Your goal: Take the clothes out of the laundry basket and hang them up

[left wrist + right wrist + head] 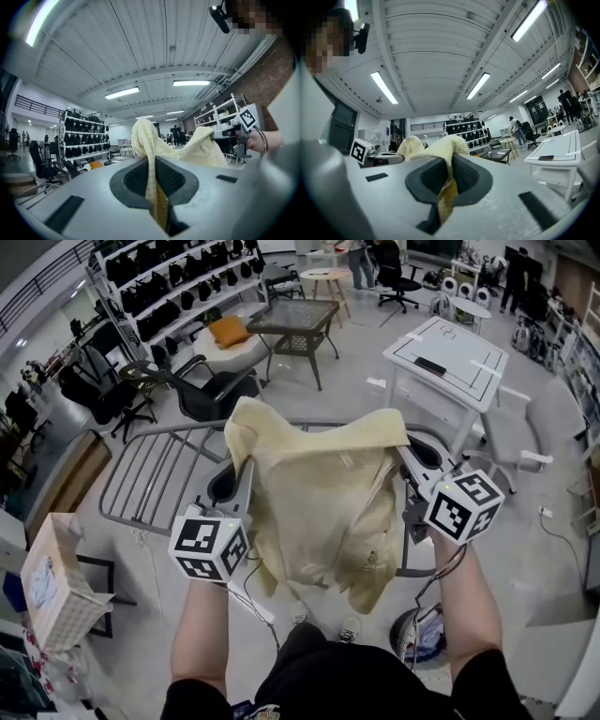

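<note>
One yellow garment [323,493], centre. Two grippers: left gripper [242,465], right gripper [405,457]. One drying rack [150,474], nine o'clock. One white table [450,348], one o'clock. One basket [56,587], eight o'clock.

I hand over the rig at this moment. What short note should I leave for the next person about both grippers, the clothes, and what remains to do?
Left gripper: shut on one upper edge of the yellow garment.
Right gripper: shut on the other upper edge.
The garment hangs spread between them, in the air above the grey drying rack; it does not seem to rest on the rack yet.
Done: this garment is out and opened up.
Left: drape it over the rack, release both grips, then fetch the next piece. A round container by the feet seems to hold more cloth.
</note>
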`<state>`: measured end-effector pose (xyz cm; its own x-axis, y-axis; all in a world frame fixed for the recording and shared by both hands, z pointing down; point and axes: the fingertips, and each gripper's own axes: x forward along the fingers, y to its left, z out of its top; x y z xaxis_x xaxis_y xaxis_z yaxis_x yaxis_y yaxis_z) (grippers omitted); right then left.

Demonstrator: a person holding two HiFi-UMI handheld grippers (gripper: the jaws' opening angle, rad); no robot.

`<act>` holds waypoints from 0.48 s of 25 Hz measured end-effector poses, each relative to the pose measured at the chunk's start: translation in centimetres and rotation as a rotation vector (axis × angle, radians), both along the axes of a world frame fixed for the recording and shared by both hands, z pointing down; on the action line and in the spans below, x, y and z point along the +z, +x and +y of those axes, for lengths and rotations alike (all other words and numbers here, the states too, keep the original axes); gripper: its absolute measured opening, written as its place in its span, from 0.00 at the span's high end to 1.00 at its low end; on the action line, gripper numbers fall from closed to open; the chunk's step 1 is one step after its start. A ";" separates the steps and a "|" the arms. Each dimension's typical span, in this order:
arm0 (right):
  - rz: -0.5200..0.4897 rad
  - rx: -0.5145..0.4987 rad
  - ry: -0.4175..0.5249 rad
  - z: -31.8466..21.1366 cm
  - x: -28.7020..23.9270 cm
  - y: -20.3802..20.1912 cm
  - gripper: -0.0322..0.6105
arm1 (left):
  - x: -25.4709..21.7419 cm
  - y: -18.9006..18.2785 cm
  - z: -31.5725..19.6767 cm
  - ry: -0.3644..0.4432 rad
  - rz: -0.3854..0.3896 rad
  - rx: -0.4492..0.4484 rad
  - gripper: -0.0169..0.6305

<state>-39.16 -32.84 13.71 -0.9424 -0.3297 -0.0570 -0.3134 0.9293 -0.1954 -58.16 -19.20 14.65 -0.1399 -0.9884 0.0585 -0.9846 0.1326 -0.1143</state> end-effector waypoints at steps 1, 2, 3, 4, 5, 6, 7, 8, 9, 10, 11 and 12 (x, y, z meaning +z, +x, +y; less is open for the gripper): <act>-0.001 0.002 -0.003 -0.6 0.1 -0.4 0.92 | 0.0 -0.4 -0.6 0.000 -0.002 0.001 0.94; -0.001 0.005 -0.006 -1.3 0.1 -0.8 0.92 | 0.2 -0.8 -1.3 -0.003 -0.003 0.002 0.94; 0.001 0.010 -0.009 -2.0 0.2 -1.2 0.92 | 0.4 -1.2 -2.1 -0.007 -0.004 0.005 0.94; 0.004 0.016 -0.012 -2.7 0.4 -1.6 0.92 | 0.6 -1.7 -2.9 -0.012 -0.002 0.009 0.94; 0.008 0.025 -0.014 -3.4 0.4 -1.9 0.92 | 0.8 -2.2 -3.8 -0.015 0.003 0.015 0.94; 0.014 0.034 -0.015 -4.0 0.5 -2.4 0.92 | 1.1 -2.7 -4.6 -0.017 0.010 0.023 0.94; 0.020 0.044 -0.016 -4.7 0.6 -2.8 0.92 | 1.3 -3.2 -5.4 -0.017 0.017 0.032 0.94; 0.026 0.055 -0.016 -5.4 0.8 -3.2 0.92 | 1.5 -3.8 -6.3 -0.017 0.023 0.042 0.94; 0.031 0.067 -0.017 -6.1 1.0 -3.7 0.92 | 1.8 -4.4 -7.2 -0.017 0.028 0.053 0.94; 0.037 0.081 -0.018 -6.9 1.3 -4.2 0.92 | 1.9 -5.0 -8.2 -0.018 0.032 0.065 0.94; 0.043 0.095 -0.020 -7.7 1.5 -4.6 0.92 | 2.0 -5.7 -9.2 -0.017 0.036 0.077 0.94; 0.049 0.109 -0.021 -8.6 1.6 -5.2 0.92 | 2.1 -6.4 -10.3 -0.017 0.040 0.088 0.94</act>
